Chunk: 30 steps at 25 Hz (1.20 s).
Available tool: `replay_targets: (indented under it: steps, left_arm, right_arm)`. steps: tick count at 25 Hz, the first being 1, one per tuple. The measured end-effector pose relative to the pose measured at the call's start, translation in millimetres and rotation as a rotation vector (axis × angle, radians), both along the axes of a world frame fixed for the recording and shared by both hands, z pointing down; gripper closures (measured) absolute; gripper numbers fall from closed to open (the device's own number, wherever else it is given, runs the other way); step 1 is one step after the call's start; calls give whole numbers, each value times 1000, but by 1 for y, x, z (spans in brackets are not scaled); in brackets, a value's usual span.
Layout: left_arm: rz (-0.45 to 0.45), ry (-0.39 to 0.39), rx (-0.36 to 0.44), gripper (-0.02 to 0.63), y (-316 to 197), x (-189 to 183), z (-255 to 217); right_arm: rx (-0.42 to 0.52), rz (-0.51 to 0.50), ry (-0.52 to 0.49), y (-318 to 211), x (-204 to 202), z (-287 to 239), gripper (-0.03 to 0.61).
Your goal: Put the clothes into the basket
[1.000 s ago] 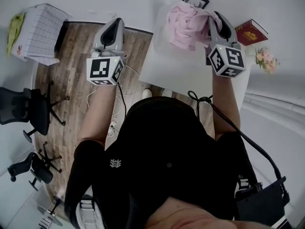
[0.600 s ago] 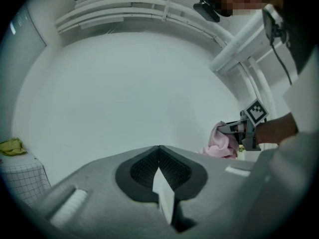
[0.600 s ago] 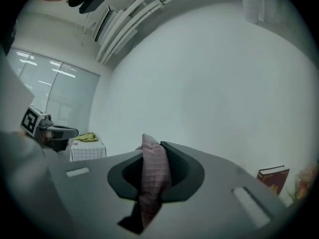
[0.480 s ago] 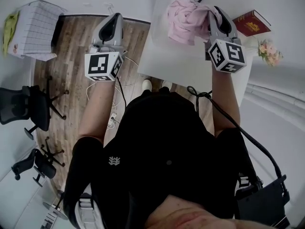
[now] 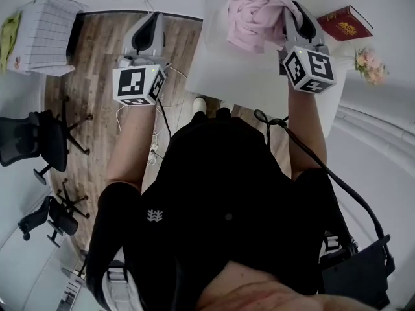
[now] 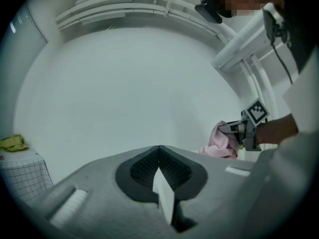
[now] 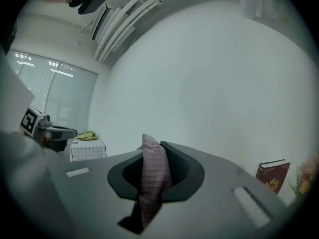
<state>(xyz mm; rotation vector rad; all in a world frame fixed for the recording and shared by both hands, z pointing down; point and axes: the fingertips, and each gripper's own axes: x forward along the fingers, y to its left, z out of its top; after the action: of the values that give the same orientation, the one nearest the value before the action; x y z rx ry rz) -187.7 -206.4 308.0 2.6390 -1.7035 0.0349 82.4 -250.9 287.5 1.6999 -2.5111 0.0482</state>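
Pink garment (image 5: 251, 19) pinched over the white table (image 5: 259, 92)

Well left of the table stands the white grid-walled basket (image 5: 45, 37), with a yellow-green cloth (image 5: 9, 34) at its far side. The garment hangs bunched above the table's far part, clamped in the right gripper (image 7: 152, 156). The left gripper (image 6: 159, 152), jaws pressed together, is held off the table's left edge

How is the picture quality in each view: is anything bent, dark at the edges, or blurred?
Head view: evenly lit, but the wide lens bends the table edge. Left gripper view: black round border, straight lines curved. Right gripper view: same border; the pink cloth between the jaws looks soft.
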Motion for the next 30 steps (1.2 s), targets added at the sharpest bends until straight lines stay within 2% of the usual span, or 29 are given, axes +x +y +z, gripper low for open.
replay_targets:
  steps: [10, 23, 30]
  left_arm:
    - [19, 5, -32, 615, -8, 14, 15]
    - [55, -34, -66, 615, -8, 42, 47]
    - [49, -35, -88, 615, -17, 31, 62]
  right_arm:
    - [-41, 2, -11, -8, 8, 21, 541]
    - [-102, -9, -11, -13, 14, 57, 543]
    - [-120, -23, -7, -21, 3, 72, 543]
